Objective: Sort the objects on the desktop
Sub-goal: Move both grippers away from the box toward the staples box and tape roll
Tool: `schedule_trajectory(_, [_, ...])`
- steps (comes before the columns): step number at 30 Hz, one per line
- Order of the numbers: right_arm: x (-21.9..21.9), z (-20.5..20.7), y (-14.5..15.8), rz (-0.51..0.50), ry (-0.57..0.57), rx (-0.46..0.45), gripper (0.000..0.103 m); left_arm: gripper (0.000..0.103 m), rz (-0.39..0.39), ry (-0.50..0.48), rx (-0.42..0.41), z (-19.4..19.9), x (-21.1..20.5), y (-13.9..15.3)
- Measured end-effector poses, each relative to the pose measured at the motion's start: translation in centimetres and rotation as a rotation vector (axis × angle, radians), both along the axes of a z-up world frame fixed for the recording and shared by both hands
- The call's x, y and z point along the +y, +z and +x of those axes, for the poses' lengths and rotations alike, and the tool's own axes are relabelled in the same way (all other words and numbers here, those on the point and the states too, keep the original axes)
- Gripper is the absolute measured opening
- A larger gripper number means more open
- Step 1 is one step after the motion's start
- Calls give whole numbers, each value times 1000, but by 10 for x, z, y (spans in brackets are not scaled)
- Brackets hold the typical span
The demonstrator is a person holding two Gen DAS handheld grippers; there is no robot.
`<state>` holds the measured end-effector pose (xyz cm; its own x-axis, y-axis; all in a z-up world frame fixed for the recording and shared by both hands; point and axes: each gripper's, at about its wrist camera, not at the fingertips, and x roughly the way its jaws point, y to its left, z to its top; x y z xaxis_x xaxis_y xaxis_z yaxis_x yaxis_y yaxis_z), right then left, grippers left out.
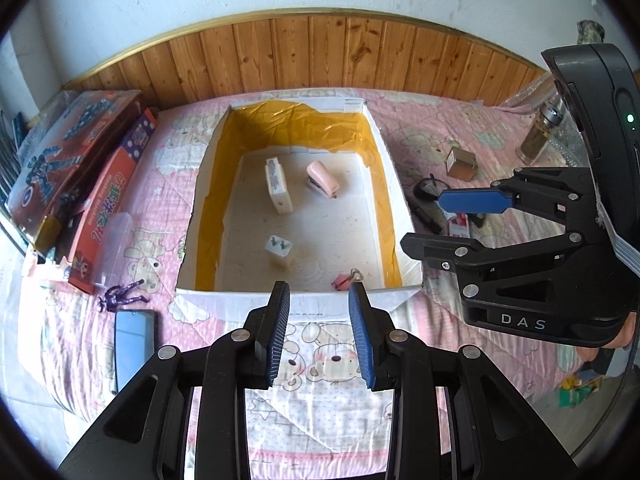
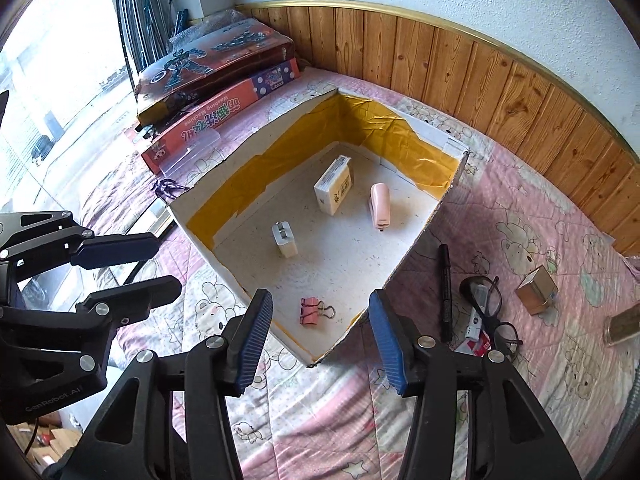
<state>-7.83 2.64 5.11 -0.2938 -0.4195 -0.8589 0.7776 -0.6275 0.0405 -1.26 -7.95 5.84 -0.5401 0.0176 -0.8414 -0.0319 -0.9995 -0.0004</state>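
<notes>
A bed covered with a pink cartoon-print quilt (image 1: 332,360) carries everything here. It stands against a wall with wood panelling (image 1: 312,52) below and white plaster above.

In the middle of the quilt lies an open white box (image 1: 298,298) lined with yellow tape. Inside it are a white carton (image 1: 277,188) standing on edge, a pink stapler (image 1: 322,180), a white plug adapter (image 1: 279,250) and a pink binder clip (image 2: 313,310) near the front wall.

To the left of the box, two toy boxes (image 1: 76,168) are stacked, with a purple figurine (image 1: 120,298) and a dark phone (image 1: 135,342) on the quilt in front of them. To the right lie a black pen (image 2: 445,292), a pair of glasses (image 2: 490,308), a small brown box (image 2: 537,289) and a glass jar (image 1: 540,132).

The left hand-held gripper (image 1: 319,336) hangs over the quilt in front of the box, its blue pads spread with nothing between them. The right hand-held gripper (image 2: 320,340) hangs over the box's near corner, jaws spread wide and empty.
</notes>
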Motion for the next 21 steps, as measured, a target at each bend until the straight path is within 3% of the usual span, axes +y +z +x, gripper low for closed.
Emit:
schedule_trajectory(13, [57, 53, -2, -189, 24, 180, 54, 33, 1, -68, 109, 43, 56, -9])
schedule_trajectory(21, [124, 62, -29, -252, -104, 182, 56, 35, 96, -105, 38, 41, 94, -42])
